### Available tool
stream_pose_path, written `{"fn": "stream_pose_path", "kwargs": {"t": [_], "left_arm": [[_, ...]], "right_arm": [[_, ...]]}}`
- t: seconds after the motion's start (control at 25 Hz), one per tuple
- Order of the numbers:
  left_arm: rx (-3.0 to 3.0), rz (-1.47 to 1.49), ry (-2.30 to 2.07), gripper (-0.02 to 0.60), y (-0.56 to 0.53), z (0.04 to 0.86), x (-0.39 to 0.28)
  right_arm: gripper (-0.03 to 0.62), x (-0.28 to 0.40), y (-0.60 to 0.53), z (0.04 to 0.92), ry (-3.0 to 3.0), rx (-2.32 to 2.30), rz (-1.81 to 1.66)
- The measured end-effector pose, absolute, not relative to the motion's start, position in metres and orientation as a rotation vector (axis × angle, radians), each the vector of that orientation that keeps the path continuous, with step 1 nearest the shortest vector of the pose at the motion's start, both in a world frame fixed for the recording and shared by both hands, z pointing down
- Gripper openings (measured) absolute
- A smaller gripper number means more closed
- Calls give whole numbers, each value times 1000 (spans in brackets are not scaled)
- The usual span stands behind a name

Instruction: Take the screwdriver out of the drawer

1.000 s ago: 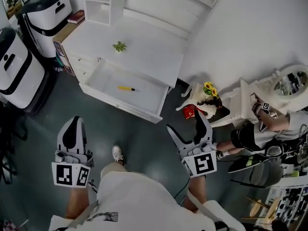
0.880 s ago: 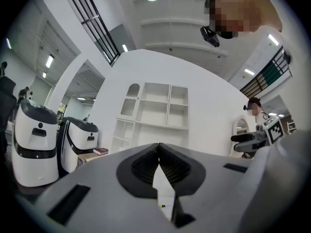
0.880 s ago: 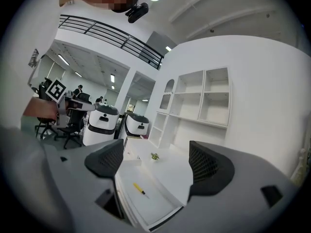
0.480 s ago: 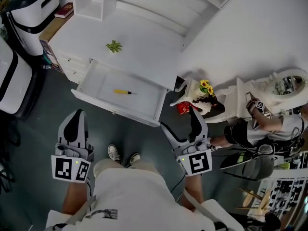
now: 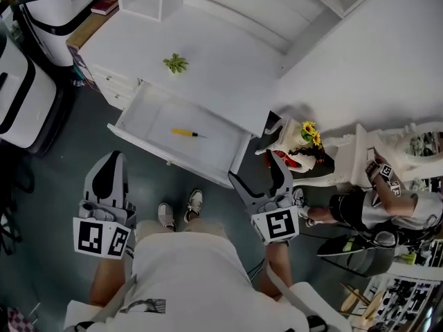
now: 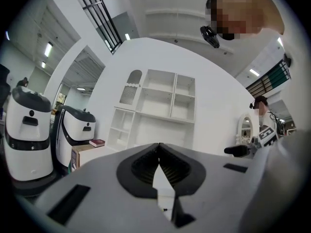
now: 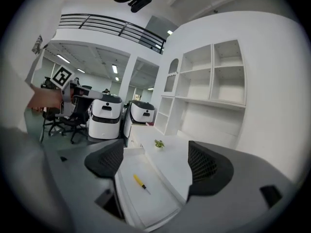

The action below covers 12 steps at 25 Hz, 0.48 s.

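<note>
A yellow-handled screwdriver (image 5: 185, 133) lies alone in the open white drawer (image 5: 135, 117) of the desk; the right gripper view shows the screwdriver (image 7: 140, 182) on the drawer floor (image 7: 156, 204). My right gripper (image 5: 257, 173) is open and empty, held over the floor just off the drawer's front right corner; in its own view the right gripper (image 7: 155, 164) frames the screwdriver between its spread jaws. Shut and empty, my left gripper (image 5: 111, 163) hangs below the drawer's front left corner; the left gripper (image 6: 159, 149) faces the shelves.
On the white desk top (image 5: 214, 68) stands a small green plant (image 5: 175, 63). Two white-and-black machines (image 5: 21, 102) stand to the left. A person (image 5: 374, 206) sits at the right near a white mirror stand and sunflowers (image 5: 308, 130). My shoes (image 5: 178, 211) are before the drawer.
I have stepped closer to the drawer, and both feet now stand before it. The right gripper has come nearer the drawer's front corner. Both jaws stand as before.
</note>
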<state>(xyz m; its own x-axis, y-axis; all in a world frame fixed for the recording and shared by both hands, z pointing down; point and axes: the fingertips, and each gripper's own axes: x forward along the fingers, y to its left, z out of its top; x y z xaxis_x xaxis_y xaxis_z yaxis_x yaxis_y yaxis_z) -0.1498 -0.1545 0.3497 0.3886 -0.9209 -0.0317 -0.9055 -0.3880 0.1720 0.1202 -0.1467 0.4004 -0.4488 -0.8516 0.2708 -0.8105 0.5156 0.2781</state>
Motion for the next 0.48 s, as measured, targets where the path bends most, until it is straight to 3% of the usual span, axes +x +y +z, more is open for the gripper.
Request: {"fn": "stream_pose_path", "kwargs": {"t": [0.48], "left_arm": [[2301,-34,-1881,15,-168,379,-153]], "right_arm": [[416,86,-244,527,-2422,954,-51]]}}
